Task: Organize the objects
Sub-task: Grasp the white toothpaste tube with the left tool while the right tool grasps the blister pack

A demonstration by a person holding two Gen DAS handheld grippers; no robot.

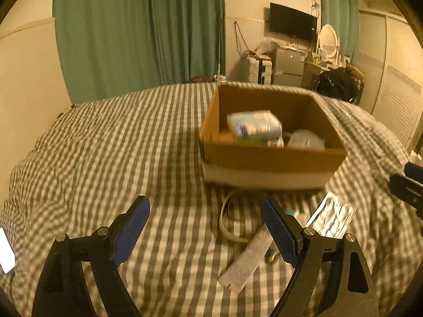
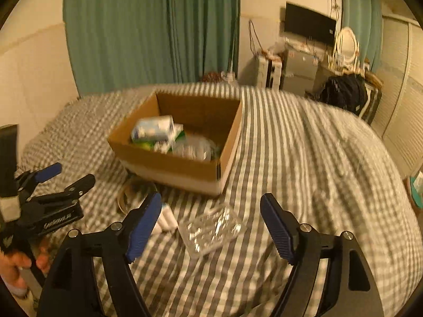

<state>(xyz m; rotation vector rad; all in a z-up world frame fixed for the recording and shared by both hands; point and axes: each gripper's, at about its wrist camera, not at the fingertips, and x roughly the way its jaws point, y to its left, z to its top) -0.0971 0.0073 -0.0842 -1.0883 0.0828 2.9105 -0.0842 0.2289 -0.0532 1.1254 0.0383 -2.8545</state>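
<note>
Cardboard box (image 2: 169, 163) on bed (image 2: 304, 158), already holding carton (image 2: 153, 129) and clear bag (image 2: 194, 146). Clear plastic tray (image 2: 211, 228), cable coil (image 1: 227, 222), flat grey strip (image 1: 247, 260) loose on bed just beside box front. Right tool (image 2: 211, 224) spread wide, empty, over tray. Left tool (image 1: 205, 228) spread wide, empty, near cable. Judged between picks; next: lower right tool, clamp tray rim, lift into box.

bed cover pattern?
Grey-and-white gingham check on the bed cover; clearest in the right wrist view.
</note>
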